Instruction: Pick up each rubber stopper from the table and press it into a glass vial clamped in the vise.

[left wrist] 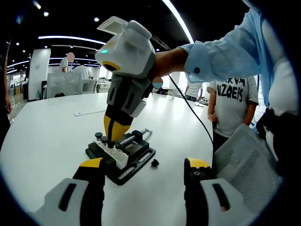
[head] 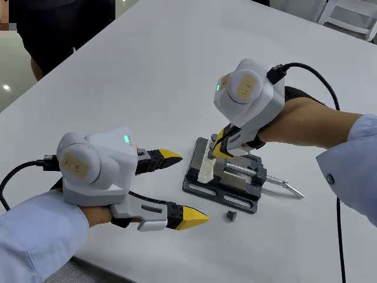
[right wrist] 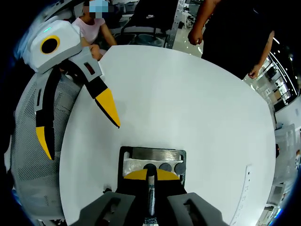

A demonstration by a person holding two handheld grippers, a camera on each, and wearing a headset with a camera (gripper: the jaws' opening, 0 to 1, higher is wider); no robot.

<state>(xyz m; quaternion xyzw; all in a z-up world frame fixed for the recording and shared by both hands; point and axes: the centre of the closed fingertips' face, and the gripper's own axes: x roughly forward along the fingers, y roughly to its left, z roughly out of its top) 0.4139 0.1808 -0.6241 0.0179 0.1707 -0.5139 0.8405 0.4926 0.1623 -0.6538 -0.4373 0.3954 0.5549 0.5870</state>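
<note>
A dark vise (head: 247,191) (left wrist: 136,160) (right wrist: 153,153) stands on the white table and clamps a row of glass vials (head: 206,169). Three black stoppers (right wrist: 165,166) (left wrist: 99,135) show along the row. My right gripper (head: 219,151) (left wrist: 114,137) (right wrist: 149,175) points straight down over the vise, its yellow tips shut on the stopper (right wrist: 149,166) at the near end vial. One loose rubber stopper (head: 231,216) (left wrist: 154,163) lies on the table beside the vise. My left gripper (head: 182,186) (left wrist: 145,165) hovers open, holding nothing, left of the vise.
The vise's screw handle (head: 285,186) sticks out to the right. The right gripper's cable (head: 330,88) trails over the table. People stand beyond the table's far edge (right wrist: 225,33). A mesh chair back (left wrist: 244,160) is close by the table's near side.
</note>
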